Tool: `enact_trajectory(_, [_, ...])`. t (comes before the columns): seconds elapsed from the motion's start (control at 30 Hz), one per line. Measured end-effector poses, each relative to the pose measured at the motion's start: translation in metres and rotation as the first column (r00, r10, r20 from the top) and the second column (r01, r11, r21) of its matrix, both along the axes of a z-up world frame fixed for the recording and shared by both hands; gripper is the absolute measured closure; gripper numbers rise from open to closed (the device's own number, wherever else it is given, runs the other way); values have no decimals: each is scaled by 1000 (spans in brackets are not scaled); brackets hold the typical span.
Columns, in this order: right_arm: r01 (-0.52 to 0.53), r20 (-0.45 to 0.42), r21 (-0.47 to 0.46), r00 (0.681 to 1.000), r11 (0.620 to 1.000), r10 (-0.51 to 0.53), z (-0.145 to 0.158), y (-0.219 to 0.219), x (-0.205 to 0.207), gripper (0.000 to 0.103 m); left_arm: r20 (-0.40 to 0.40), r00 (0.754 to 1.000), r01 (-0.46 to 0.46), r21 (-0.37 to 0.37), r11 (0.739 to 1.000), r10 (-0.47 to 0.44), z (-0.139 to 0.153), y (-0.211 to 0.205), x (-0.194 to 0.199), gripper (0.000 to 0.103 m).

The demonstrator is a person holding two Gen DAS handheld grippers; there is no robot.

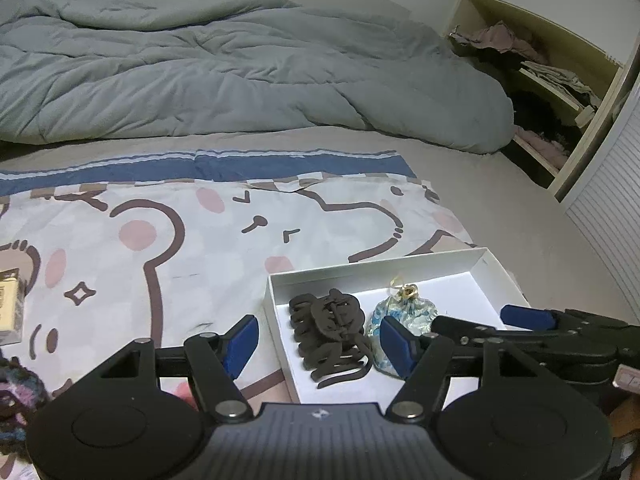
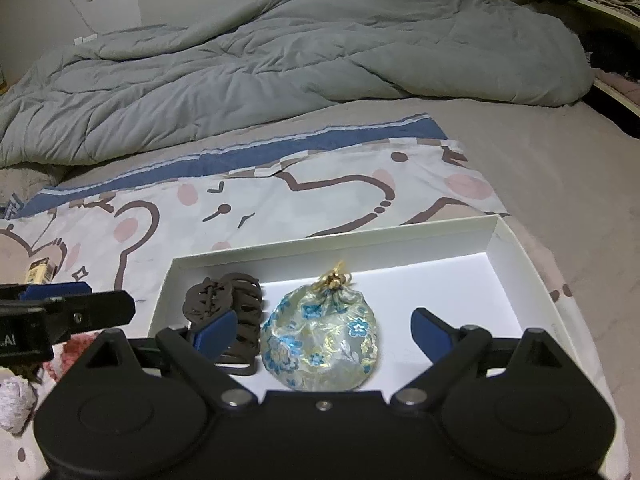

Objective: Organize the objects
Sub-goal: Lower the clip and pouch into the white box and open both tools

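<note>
1. Two items lie in the white box (image 2: 516,240): a dark brown hair claw (image 2: 228,300) at its left end and a floral drawstring pouch (image 2: 322,338) touching its right side.
2. Left gripper (image 1: 318,340) is spread wide and empty, hovering over the box's near left corner, straddling the claw.
3. Right gripper (image 2: 324,330) is likewise spread wide, holding nothing, its fingers either side of the pouch.
4. Legible writing: only the white letters "LAI" on the left gripper's body in the right wrist view; probably part of a longer label.
5. Surroundings: a bear-print sheet (image 1: 168,240) under the box, a small yellow carton (image 1: 10,308) at far left, a rumpled grey duvet (image 1: 224,68) beyond, and an open wardrobe (image 1: 552,80) at far right.
</note>
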State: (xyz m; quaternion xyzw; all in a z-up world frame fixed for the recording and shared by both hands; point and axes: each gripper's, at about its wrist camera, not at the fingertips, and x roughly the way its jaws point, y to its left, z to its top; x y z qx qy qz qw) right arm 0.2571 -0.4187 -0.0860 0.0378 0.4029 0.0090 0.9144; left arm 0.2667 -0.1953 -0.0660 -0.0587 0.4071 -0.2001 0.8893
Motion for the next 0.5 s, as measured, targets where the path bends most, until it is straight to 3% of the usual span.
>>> enact_trajectory(0.5, [4,50,10,999,1000,-4,47,2,-48,9,31,999,-12,47,999,11,37,17,-40,35])
